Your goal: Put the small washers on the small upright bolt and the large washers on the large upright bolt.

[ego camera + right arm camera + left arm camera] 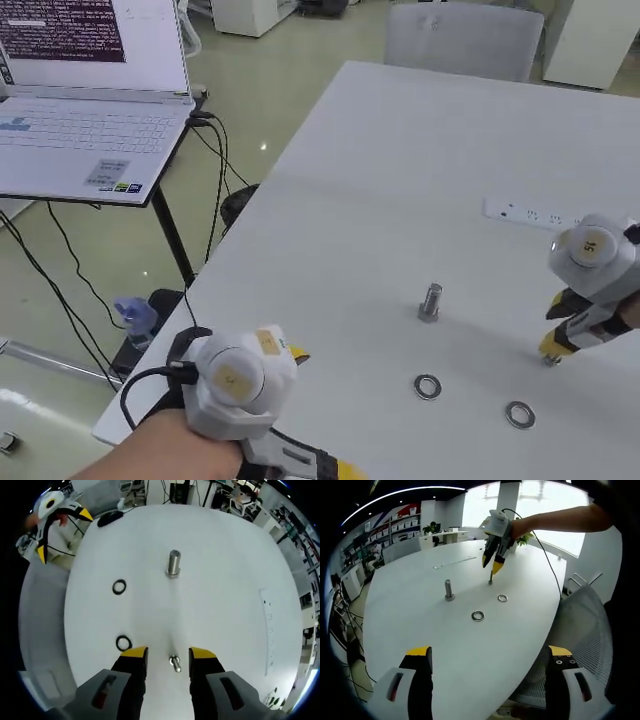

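Right gripper view: right tool [169,652] spread, its yellow-tipped jaws flanking the small upright bolt [174,662] without touching it; the large upright bolt [173,563], a smooth metal cylinder on a wider base, stands well beyond on the matte white bench [225,580]; near washer [123,642] and far washer [119,586], flat dark rings, lie to its left. Left gripper view: left tool [489,651] spread wide, empty. Head view: open laptop [90,120] beside the bench.

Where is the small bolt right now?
The small bolt stands on the white table between the open jaws of the right gripper, to the right of the large bolt in the head view.
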